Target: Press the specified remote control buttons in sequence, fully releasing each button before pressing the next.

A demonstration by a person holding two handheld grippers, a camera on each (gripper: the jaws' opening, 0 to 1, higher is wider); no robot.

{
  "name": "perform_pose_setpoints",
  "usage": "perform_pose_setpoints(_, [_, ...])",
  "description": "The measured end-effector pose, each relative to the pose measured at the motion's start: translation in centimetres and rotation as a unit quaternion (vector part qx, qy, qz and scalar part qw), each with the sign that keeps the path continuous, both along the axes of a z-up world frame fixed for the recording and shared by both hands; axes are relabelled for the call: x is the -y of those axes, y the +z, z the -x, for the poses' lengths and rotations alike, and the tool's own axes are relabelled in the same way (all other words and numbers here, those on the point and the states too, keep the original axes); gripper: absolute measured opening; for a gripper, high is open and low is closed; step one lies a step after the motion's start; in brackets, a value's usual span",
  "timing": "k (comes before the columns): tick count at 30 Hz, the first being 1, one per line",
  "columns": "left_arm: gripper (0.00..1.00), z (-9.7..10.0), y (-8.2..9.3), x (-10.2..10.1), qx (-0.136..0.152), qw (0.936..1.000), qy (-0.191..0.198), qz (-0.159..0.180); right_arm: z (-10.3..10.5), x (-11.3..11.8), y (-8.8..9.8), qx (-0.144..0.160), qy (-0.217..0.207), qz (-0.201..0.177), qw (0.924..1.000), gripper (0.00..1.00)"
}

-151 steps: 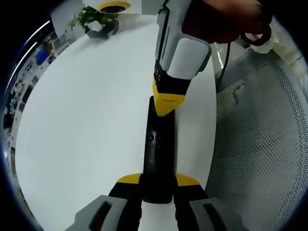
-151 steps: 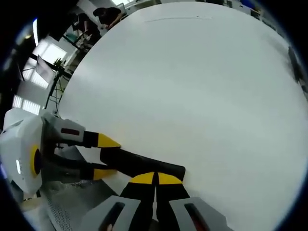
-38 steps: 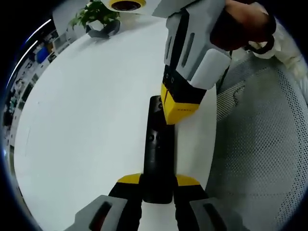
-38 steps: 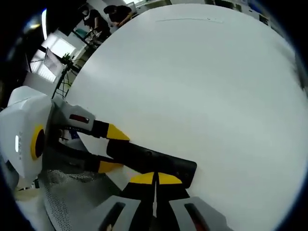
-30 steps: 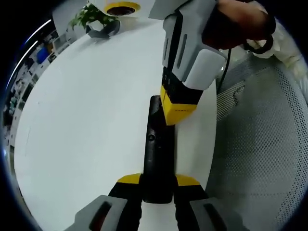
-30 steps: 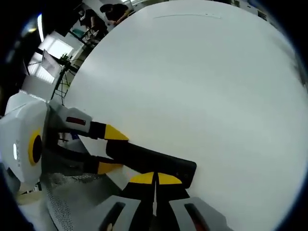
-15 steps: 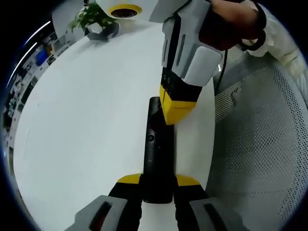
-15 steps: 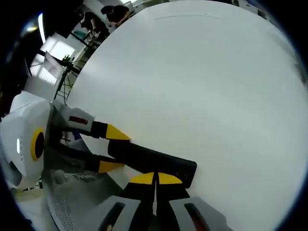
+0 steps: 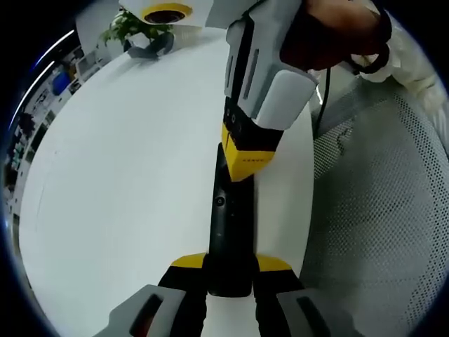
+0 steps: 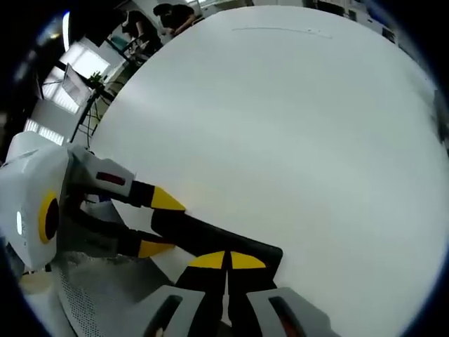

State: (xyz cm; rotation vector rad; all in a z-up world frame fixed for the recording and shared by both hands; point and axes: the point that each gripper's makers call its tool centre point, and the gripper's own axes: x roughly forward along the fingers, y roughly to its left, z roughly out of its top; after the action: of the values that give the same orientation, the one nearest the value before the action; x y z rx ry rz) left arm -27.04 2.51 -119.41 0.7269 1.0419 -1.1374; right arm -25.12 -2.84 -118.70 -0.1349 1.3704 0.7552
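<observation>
Left gripper view is showing the black remote control (image 9: 228, 232) lying on the white table (image 9: 119, 175), its long axis running straight away from the left gripper (image 9: 229, 270), which is clamping its near end. The right gripper (image 9: 245, 158), jaws pressed together (tips yellow), is resting on the remote's far half, likely pressing.

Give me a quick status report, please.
Left gripper clamps the remote. Right gripper shut, tips down on the remote's far end. White table; nothing in the way.
</observation>
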Motion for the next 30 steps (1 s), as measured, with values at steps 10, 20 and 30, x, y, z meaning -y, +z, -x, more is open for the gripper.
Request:
perform_pose_setpoints(10, [0.23, -0.06, -0.03, 0.08, 0.003, 0.9999, 0.000, 0.014, -0.17, 0.18, -0.08, -0.006, -0.005, 0.001, 1.0000, 0.00])
perform_pose_setpoints(20, [0.23, -0.06, -0.06, 0.09, 0.006, 0.9999, -0.002, 0.014, -0.15, 0.09, -0.09, -0.049, -0.015, 0.026, 0.9984, 0.00])
perform_pose_setpoints(30, [0.23, -0.06, -0.02, 0.07, 0.006, 0.9996, -0.006, 0.027, -0.20, 0.24, -0.11, -0.071, -0.027, 0.044, 0.9961, 0.00])
